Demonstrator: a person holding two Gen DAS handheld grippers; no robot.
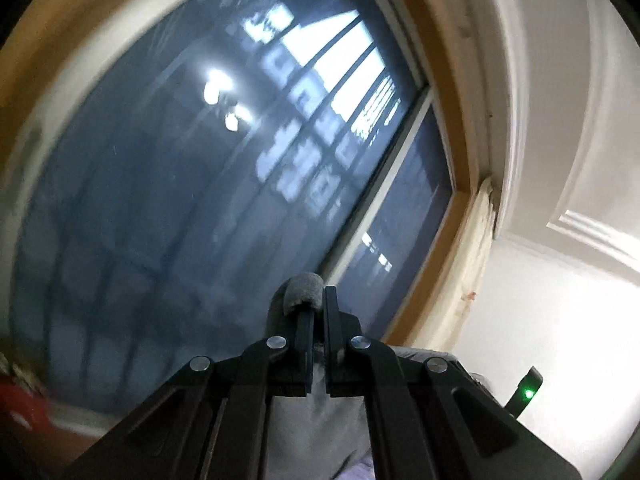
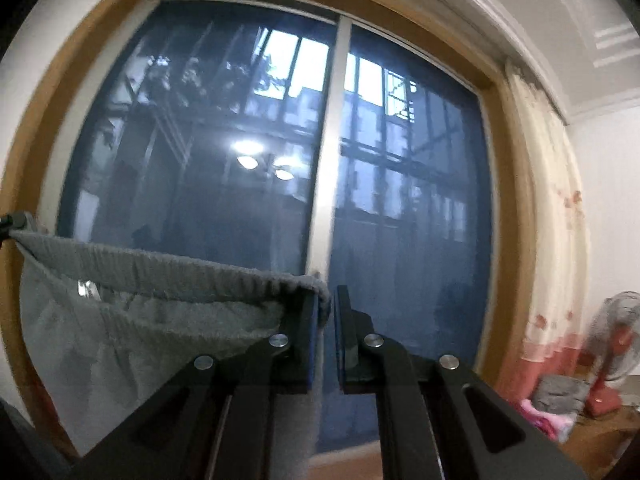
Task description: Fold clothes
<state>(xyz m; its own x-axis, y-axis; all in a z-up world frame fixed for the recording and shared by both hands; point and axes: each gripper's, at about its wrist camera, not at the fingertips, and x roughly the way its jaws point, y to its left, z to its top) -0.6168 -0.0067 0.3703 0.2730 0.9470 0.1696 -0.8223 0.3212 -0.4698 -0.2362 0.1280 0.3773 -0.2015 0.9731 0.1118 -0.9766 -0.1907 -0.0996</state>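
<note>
waistband (image 2: 168, 270) stretched level between both hand-held grippers

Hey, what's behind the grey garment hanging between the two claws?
Behind the grey garment held by the right claw and left claw is the dark window with its wooden frame. The cloth covers the window's lower left corner, so nothing there shows.

Big dark window (image 2: 208, 152), wood frame (image 2: 506, 208), floral curtain (image 2: 556, 240), red fan (image 2: 610, 360).
</note>
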